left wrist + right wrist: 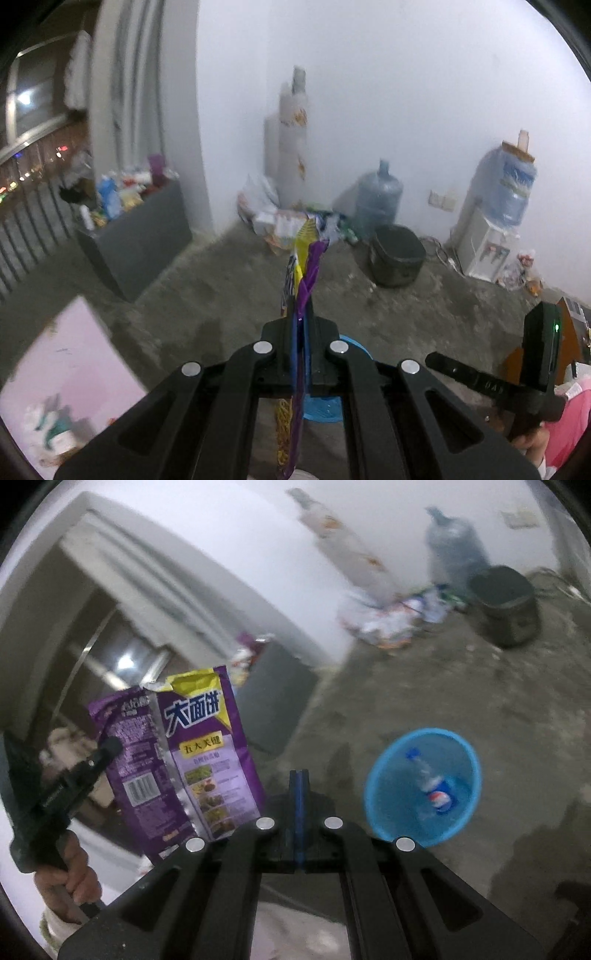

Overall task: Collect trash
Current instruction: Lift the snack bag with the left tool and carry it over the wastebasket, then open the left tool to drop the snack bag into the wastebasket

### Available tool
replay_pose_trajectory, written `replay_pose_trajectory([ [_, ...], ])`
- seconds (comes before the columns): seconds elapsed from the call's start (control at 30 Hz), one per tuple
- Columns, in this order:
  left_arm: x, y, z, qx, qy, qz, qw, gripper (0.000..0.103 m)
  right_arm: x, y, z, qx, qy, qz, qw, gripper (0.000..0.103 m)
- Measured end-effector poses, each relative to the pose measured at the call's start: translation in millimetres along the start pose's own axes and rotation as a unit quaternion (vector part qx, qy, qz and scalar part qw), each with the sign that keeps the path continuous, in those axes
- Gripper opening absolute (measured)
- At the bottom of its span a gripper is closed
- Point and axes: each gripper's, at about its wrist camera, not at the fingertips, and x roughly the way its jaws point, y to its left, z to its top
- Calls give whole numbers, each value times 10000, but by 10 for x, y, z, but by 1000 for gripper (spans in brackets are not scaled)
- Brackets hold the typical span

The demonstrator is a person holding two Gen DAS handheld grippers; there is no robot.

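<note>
Left side of the scene: a dark grey cabinet [140, 236] stands against the wall column, its top crowded with bottles and packets. It appears to serve as storage, not as part of the job.

The left gripper [300, 314] has its jaws fully closed on a purple and yellow noodle wrapper [308, 258], seen edge-on and pinched near its lower part so that the bulk stands above the fingers. In the right wrist view the same wrapper [184, 760] shows flat, torn open at the top, with the person's hand [68, 882] on the gripper handle below it. The firm pinch is judged to keep the light film from slipping in transit.

Centre: a litter pile [295, 221] lies in the wall corner, beside an empty water jug [378, 199] and a dark bin [397, 256].

The right gripper [299, 794] is shut with nothing between its fingers; it points down toward the floor.

Right: a blue basket [380, 775] sits on the concrete floor just ahead of the right gripper, holding one Pepsi bottle [434, 788]. It is judged to be the collection point; the wrapper is not yet over it.
</note>
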Motion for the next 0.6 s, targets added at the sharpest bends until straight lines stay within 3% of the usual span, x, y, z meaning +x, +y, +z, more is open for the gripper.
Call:
replay_pose_trajectory([
  [0.3, 1454, -66, -205, -501, 1139, -521, 9909, 2, 649, -681, -13, 692, 726, -720, 9923, 0],
  [0.5, 2256, -8, -430, -724, 1773, -534, 9800, 5, 1068, -979, 16, 1088, 1052, -919, 9842, 0],
  [0.57, 2476, 23, -515, -795, 2087, -557, 9731, 26, 1211, -1063, 38, 1194, 1153, -936, 9817, 3],
  [0.6, 2638, 52, -587, -876, 2360, -587, 9660, 52, 1276, -1106, 41, 1255, 1160, -983, 9804, 3],
])
